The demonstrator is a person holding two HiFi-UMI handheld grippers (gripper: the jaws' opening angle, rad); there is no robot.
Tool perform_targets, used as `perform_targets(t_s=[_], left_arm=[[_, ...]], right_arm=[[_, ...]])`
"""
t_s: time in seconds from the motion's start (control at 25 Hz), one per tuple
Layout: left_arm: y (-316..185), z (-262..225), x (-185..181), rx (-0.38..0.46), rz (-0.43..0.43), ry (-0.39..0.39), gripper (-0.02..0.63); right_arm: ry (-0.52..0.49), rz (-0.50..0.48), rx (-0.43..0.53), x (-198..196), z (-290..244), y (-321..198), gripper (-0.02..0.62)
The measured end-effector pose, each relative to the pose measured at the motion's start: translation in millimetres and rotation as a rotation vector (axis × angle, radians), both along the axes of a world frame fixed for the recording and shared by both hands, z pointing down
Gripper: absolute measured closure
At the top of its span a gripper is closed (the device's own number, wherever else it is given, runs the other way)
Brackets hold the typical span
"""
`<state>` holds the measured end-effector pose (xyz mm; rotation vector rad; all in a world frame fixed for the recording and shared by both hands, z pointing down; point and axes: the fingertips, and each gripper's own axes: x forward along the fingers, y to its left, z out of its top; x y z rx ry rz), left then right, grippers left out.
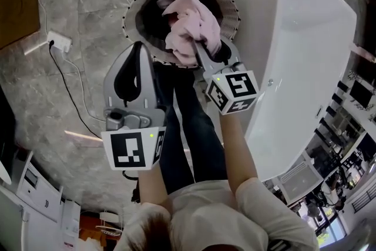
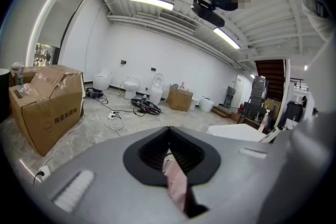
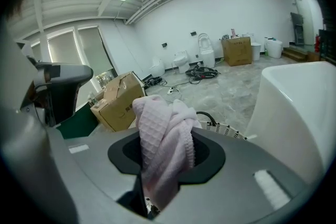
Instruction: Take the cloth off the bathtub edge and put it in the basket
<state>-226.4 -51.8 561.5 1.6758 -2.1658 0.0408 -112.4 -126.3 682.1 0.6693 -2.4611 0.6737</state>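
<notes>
As the right gripper (image 1: pixel 198 47) hangs over the basket (image 1: pixel 130 12), its jaws are clenched on the pink cloth (image 1: pixel 189 23), bunched above the basket's opening, just beside the bathtub (image 1: pixel 294 32). Left gripper (image 1: pixel 140 51): jaws pressed together, empty, near the basket's rim.

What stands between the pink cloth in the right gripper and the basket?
Nothing visible does. The pink cloth, clamped in the right gripper, hangs directly over the open mouth of the basket.

Open basket (image 1: pixel 130 10) mouth ahead, bathtub (image 1: pixel 296 38) wall close right (floor cables (image 1: pixel 73 91) left)
</notes>
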Motion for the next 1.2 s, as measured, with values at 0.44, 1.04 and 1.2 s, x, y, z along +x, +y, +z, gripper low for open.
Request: perform_targets(t_s=[0.44, 1.04, 1.2], left_arm=[[4, 45, -1, -0.049, -0.024, 0.063, 0.592], [0, 106, 3, -0.125, -0.003, 0.126, 0.592], [2, 114, -4, -0.139, -0.013, 0.135, 0.592]], right_arm=[[0.063, 0.011, -0.028, -4, 69, -9, 0.46], [0.13, 0.019, -0.066, -8, 146, -16, 0.46], [0.149, 0.01, -0.073, -14, 163, -16, 0.46]])
